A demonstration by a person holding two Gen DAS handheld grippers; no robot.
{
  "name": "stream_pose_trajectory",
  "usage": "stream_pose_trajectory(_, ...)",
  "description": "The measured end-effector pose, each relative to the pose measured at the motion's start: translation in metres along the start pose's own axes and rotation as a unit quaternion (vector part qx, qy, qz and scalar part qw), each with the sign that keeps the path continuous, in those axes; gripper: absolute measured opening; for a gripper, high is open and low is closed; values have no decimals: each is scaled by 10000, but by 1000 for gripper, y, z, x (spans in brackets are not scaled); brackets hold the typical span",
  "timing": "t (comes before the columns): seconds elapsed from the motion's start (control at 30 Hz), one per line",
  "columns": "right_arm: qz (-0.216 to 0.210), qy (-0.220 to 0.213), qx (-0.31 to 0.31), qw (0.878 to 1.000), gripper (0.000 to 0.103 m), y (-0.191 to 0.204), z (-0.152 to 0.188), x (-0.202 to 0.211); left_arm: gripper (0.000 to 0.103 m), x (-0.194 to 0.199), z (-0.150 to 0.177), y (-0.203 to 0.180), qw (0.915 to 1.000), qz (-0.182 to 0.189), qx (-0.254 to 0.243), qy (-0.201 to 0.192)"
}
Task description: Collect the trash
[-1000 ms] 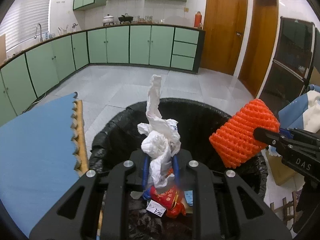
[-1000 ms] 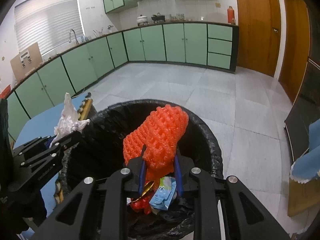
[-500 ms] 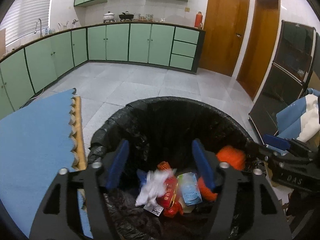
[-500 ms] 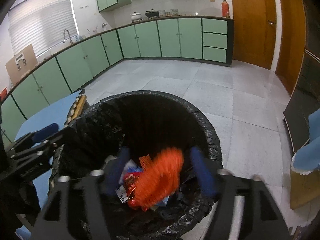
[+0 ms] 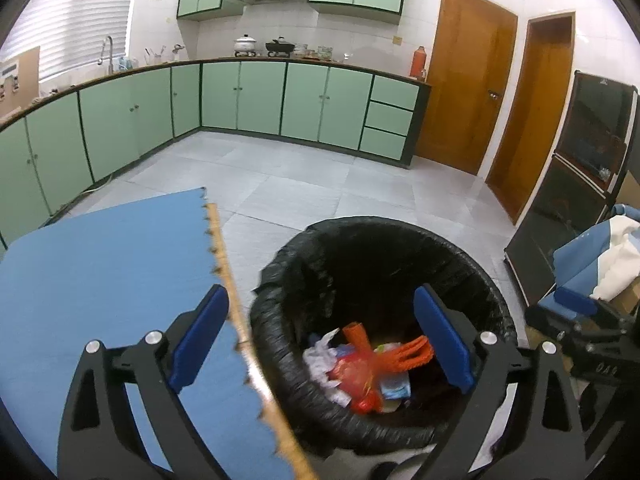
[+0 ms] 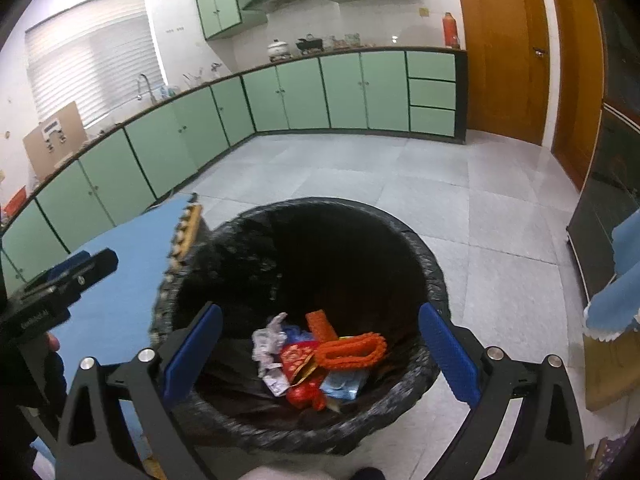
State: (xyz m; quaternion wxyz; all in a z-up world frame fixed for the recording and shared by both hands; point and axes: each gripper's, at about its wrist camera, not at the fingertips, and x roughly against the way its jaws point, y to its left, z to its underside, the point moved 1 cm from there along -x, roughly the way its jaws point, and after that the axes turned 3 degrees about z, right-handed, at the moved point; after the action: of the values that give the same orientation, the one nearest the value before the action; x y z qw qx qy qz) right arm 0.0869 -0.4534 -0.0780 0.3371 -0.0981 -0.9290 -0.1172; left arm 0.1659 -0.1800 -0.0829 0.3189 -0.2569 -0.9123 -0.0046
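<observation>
**Grippers spread wide above the lined bin**

Jaws of the left gripper (image 5: pixel 322 340) are seen parted to their full spread, having just been opening, with nothing between the blue pads. The right gripper (image 6: pixel 320 354) is likewise spread wide after opening, and nothing is held. Below both, a trash bin (image 6: pixel 434 280) lined with a black bag is seen on the floor. Inside it, an orange foam net (image 6: pixel 354 350) lies on top of a red wrapper (image 6: pixel 298 356), with crumpled white tissue (image 6: pixel 270 338) beside them. A blue foam mat (image 5: pixel 104 264) with a toothed edge is laid on the surface just left of the bin. Beyond, a grey tiled floor (image 5: pixel 304 176) is bordered by green cabinets (image 5: pixel 260 98) and two wooden doors (image 5: pixel 468 76).
</observation>
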Motion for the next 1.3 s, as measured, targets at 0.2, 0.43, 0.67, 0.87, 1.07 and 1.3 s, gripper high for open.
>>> stream_pose_trajectory(0.2,-73,-131,-32,9999,97,22,3,34,94,41,8,13,9998,-171,61,53)
stream_pose_trajectory(0.43,-171,-330,255,9990,97,50,1,70,94,80,12,18,9994,-332,65,4)
stream_pose_trajectory(0.67,-293,-552,665,9958,97,74,-7,98,94,115,11,24,9986,-495,110,-174)
stream_pose_trajectory(0.87,-355,-668,725,9945,97,84,-13,110,95,132,2,19,9979,-589,-28,-284)
stream_pose_trajectory(1.07,-385,-721,822,9933,97,93,-17,116,95,144,-4,15,9975,-576,-26,-410)
stream_pose_trajectory(1.3,-427,-807,892,9918,97,98,-22,120,95,153,-9,13,9972,-532,-18,-517)
